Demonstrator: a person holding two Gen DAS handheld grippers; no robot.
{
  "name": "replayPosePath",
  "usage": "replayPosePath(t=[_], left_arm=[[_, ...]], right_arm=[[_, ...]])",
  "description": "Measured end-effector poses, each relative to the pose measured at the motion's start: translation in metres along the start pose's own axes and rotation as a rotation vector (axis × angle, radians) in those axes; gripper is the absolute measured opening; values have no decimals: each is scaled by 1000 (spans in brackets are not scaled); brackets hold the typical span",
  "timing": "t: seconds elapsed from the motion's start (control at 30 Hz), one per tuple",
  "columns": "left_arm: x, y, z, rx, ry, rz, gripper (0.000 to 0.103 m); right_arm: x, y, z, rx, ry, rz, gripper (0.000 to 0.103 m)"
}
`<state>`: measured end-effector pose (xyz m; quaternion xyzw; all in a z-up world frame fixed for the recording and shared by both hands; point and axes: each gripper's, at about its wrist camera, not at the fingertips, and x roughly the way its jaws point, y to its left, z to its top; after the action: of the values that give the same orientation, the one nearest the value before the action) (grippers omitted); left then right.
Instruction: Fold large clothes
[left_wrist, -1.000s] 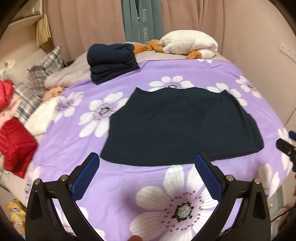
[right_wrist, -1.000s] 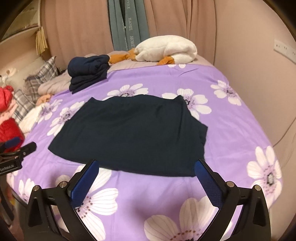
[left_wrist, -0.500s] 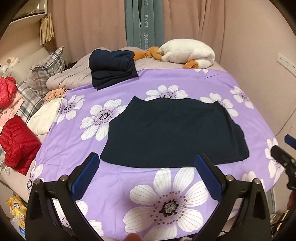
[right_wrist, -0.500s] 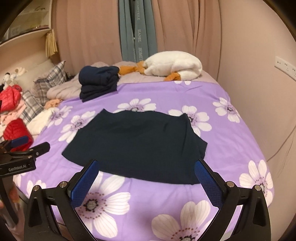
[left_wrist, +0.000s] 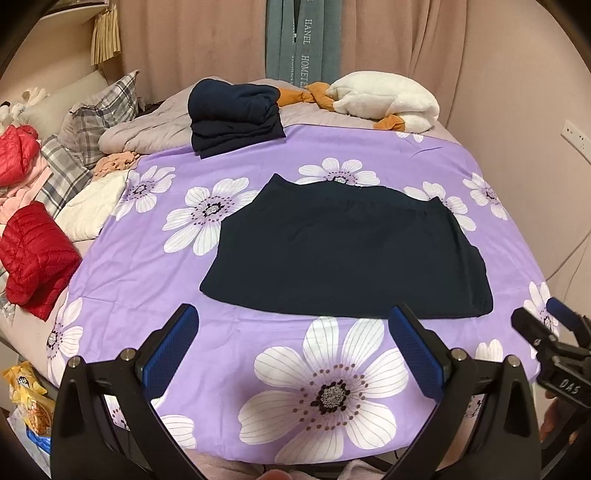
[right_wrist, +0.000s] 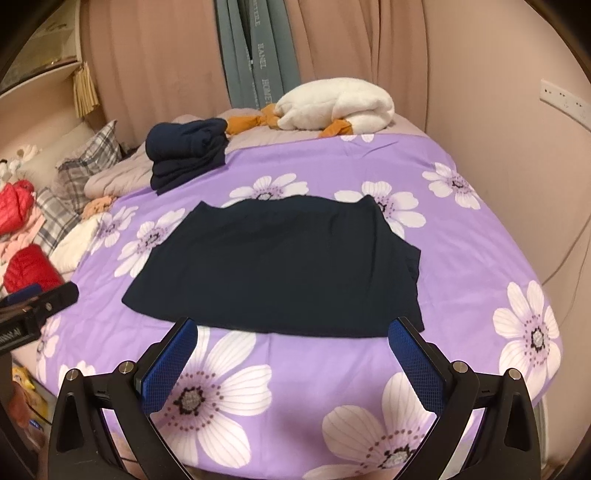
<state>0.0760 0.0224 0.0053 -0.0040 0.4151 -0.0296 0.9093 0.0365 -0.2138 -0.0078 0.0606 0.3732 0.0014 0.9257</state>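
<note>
A dark navy garment (left_wrist: 343, 254) (right_wrist: 280, 266) lies flat, folded into a rough rectangle, on the purple flowered bedspread (left_wrist: 325, 384) (right_wrist: 461, 236). My left gripper (left_wrist: 295, 350) hovers open over the near edge of the bed, short of the garment's front hem, with nothing between its blue pads. My right gripper (right_wrist: 293, 354) is open too, just in front of the hem toward its right end. Each gripper shows at the side of the other's view: the right one (left_wrist: 546, 339) and the left one (right_wrist: 40, 299).
A stack of folded navy clothes (left_wrist: 232, 114) (right_wrist: 186, 155) sits at the far left of the bed. A white plush toy (left_wrist: 384, 99) lies at the head. Red jackets (left_wrist: 33, 258), plaid pillows (left_wrist: 99, 122) and a snack bag (left_wrist: 29, 398) crowd the left. A wall (right_wrist: 535, 129) bounds the right.
Both grippers have pulled back and risen away from the garment, so more of the bed shows. The garment has stayed flat and still.
</note>
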Motion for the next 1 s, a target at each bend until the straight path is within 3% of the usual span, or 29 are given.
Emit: replayPosePath(t=[0.63, 1.0], left_arm=[[3, -9, -8, 59, 26, -44, 103], [2, -16, -9, 88, 22, -17, 103]], right_arm=[[-6, -5, -9, 18, 8, -31, 102], [-8, -10, -9, 25, 4, -45, 102]])
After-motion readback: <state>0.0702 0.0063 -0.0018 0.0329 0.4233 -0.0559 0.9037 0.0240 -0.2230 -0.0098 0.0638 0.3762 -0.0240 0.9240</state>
